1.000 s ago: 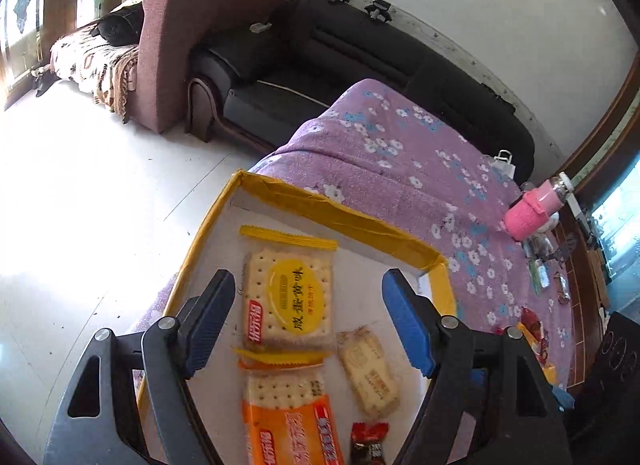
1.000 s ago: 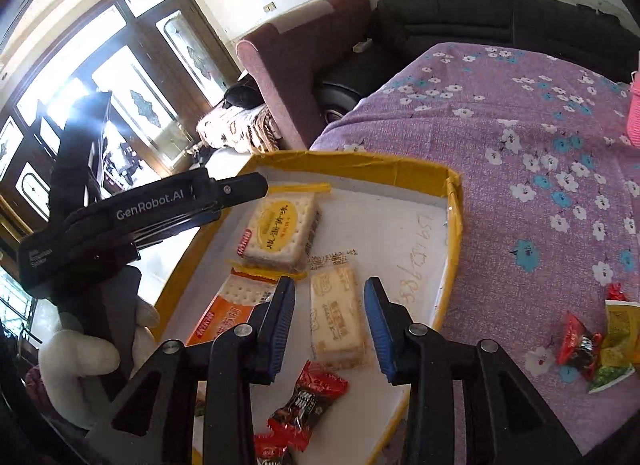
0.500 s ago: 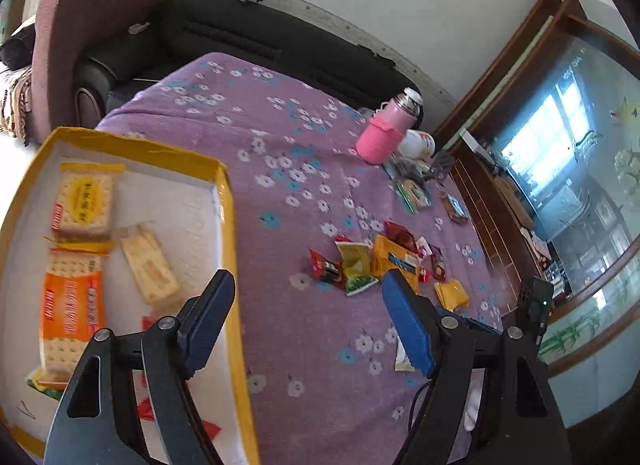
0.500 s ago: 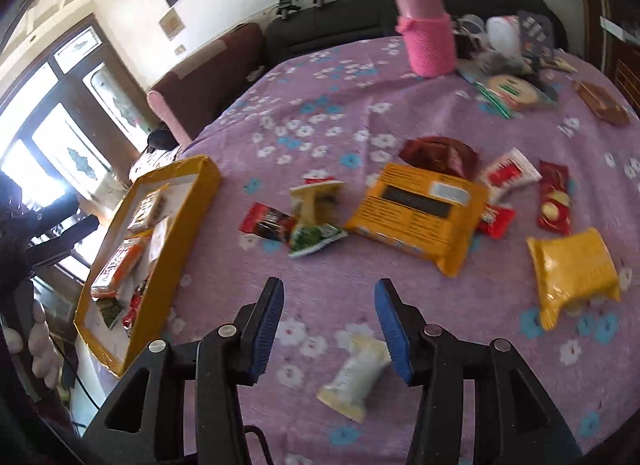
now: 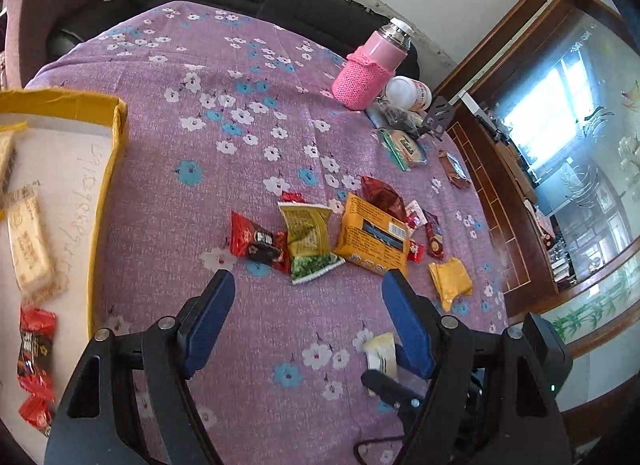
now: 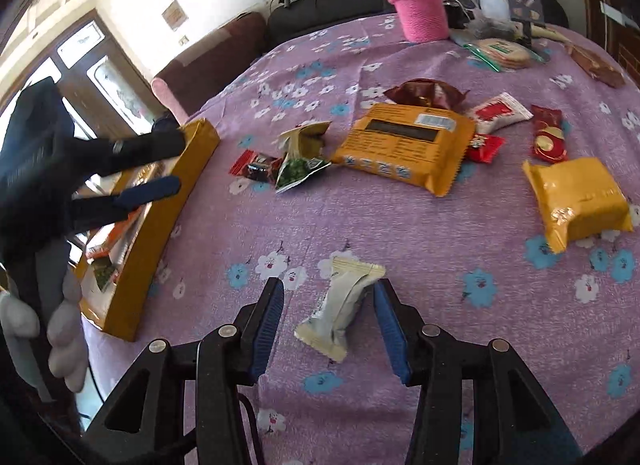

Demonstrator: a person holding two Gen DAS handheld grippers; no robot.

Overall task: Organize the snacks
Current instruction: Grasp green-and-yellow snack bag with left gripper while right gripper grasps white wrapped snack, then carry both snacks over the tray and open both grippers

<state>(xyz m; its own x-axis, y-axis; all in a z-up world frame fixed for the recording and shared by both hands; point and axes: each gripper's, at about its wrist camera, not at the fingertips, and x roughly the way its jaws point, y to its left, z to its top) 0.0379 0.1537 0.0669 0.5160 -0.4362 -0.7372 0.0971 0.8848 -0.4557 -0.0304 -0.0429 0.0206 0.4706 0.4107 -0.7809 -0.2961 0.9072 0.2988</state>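
Between the fingers of the right gripper [image 6: 328, 317] lies the white snack packet [image 6: 345, 305], long axis running along them; jaws closing, pads not yet pressing. Left gripper [image 5: 308, 315], farther off, is spread wide and empty.

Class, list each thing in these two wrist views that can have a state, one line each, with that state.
Left gripper: open, empty, above the purple floral cloth.
Right gripper: jaws closing, cream snack packet between them.
Cream snack packet: lying flat, sealed.
Yellow cardboard tray: open-topped, partly filled.
Pink knit-sleeved flask: upright, capped.
Green-and-yellow crumpled packet: crumpled, lying among red wrappers.
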